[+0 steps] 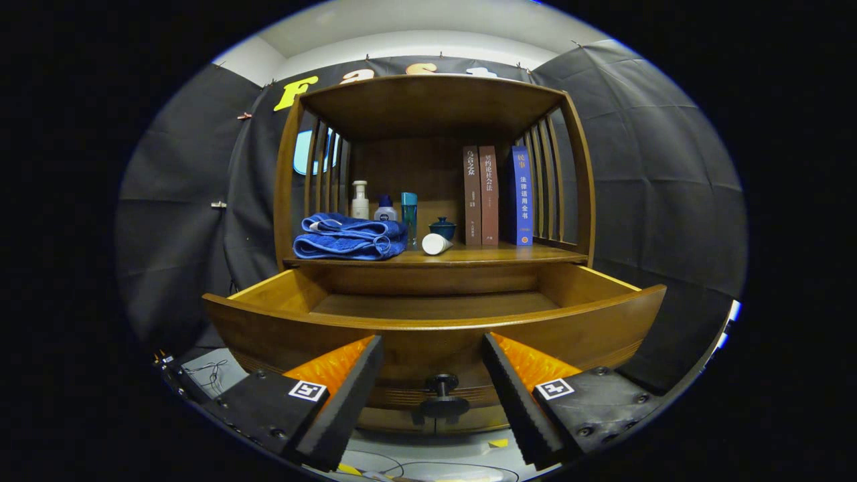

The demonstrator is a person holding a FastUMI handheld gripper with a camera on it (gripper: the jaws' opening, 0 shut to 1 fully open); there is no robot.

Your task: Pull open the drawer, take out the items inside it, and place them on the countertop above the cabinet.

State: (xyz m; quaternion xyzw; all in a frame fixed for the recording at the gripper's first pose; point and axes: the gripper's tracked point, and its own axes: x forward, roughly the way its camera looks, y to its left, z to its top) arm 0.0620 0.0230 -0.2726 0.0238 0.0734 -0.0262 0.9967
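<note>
The claw [433, 388] stands released, its two black ribbed fingers [348, 395] spread wide apart with nothing between them but air. Just ahead, in the gap between the fingers, sits the drawer's small dark round knob [442, 395], apart from both pads. The drawer [435, 328] is pulled out toward the claw: curved front of glossy brown wood, its bare wooden floor showing beyond the rim. Above and behind it lies the desk [509, 256] of the cabinet, the same polished wood, under a slatted shelf frame. On it rest a folded blue towel [349, 236], soft and ridged, a white pump bottle [360, 199], a teal tube [409, 215], a white cup on its side [435, 244], a small dark lidded pot [442, 227] and three upright books [495, 195].
</note>
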